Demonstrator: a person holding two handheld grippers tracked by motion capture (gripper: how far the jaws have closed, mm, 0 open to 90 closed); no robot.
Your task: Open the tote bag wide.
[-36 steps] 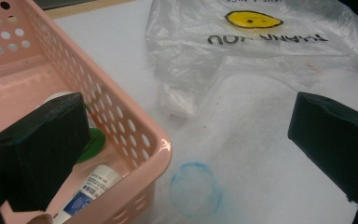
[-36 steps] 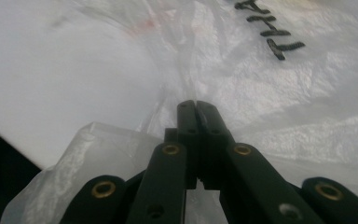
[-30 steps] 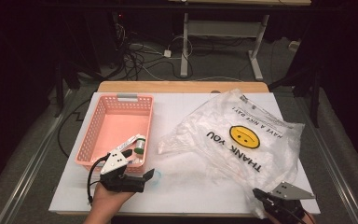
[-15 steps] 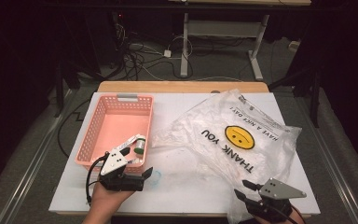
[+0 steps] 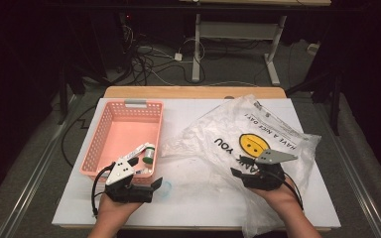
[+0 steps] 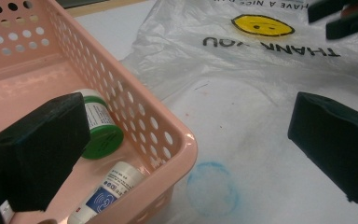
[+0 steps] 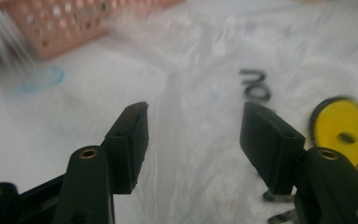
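Crinkly clear plastic, the bag [image 5: 258, 144] lies flat on the desk [image 5: 198, 208] right under the right tongs [image 7: 193, 135], jaws spread and empty above its printed face. Left tongs [image 6: 177, 154] gape too, straddling the pink perforated basket's [image 5: 104, 144] corner. Reaching step, I'd say; next comes dropping down and pinching a loose fold.

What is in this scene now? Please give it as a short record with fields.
surface: white table
basket: pink basket, at the left
basket contents: green-capped bottle and white tube, lying in its near corner
bag: clear plastic bag with a yellow smiley, spread at the right
left gripper: open, at the basket's near corner, holding nothing
right gripper: open, over the bag, holding nothing
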